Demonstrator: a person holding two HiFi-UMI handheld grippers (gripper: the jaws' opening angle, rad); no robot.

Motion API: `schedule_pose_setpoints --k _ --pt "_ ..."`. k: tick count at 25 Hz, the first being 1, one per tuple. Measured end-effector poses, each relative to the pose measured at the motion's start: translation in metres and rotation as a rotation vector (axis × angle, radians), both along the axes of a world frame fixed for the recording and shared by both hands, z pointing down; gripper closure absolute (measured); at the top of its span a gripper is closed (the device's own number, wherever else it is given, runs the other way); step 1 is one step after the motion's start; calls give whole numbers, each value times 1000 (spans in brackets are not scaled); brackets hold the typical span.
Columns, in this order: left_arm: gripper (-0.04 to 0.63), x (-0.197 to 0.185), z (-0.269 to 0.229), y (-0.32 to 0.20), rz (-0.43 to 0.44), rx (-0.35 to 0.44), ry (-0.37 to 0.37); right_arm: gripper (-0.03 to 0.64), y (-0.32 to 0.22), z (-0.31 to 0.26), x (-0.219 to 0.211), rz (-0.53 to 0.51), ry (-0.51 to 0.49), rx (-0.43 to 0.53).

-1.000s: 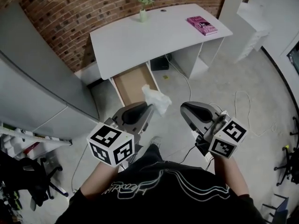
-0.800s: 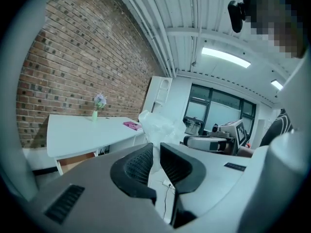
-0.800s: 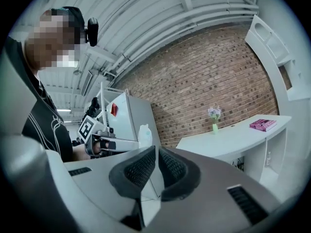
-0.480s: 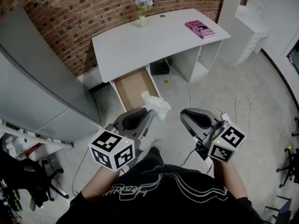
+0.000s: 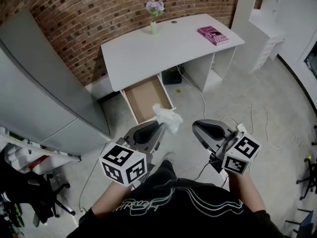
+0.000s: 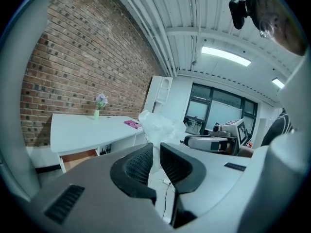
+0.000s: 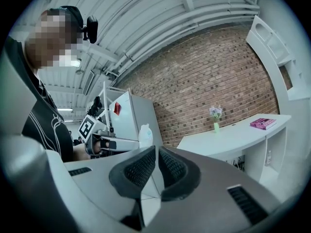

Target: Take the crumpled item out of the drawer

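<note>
A crumpled white item (image 5: pixel 167 118) sticks up from my left gripper (image 5: pixel 159 127), which is shut on its lower part. It hangs in the air in front of the open drawer (image 5: pixel 145 99), just past the drawer's front edge. The drawer's brown bottom is bare. In the left gripper view the crumpled item (image 6: pixel 156 126) rises from between the two dark pads (image 6: pixel 138 164). My right gripper (image 5: pixel 196 127) is level with the left one, to its right, shut with nothing in it. In the right gripper view the crumpled item (image 7: pixel 145 135) shows above the left gripper (image 7: pixel 114 143).
The white desk (image 5: pixel 163 46) above the drawer carries a vase of flowers (image 5: pixel 154 20) and a pink book (image 5: pixel 213 34). A grey cabinet (image 5: pixel 42 93) stands on the left, white shelving (image 5: pixel 265 24) on the right. Cables (image 5: pixel 257 114) lie on the floor.
Both grippers and the crumpled item have drawn back from the drawer toward the person. The item overlapped the drawer's front corner before and now hangs just in front of it.
</note>
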State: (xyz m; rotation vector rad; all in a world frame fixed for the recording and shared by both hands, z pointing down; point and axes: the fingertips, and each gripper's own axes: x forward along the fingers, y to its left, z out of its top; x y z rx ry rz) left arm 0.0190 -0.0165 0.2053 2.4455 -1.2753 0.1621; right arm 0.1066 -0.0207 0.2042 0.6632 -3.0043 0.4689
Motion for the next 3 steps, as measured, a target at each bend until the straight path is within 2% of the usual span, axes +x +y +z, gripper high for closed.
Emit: schedule_pose_setpoints --k 3 --pt "535 1 -5 -3 -8 8 -15 563 -5 -4 1 -12 14 -10"
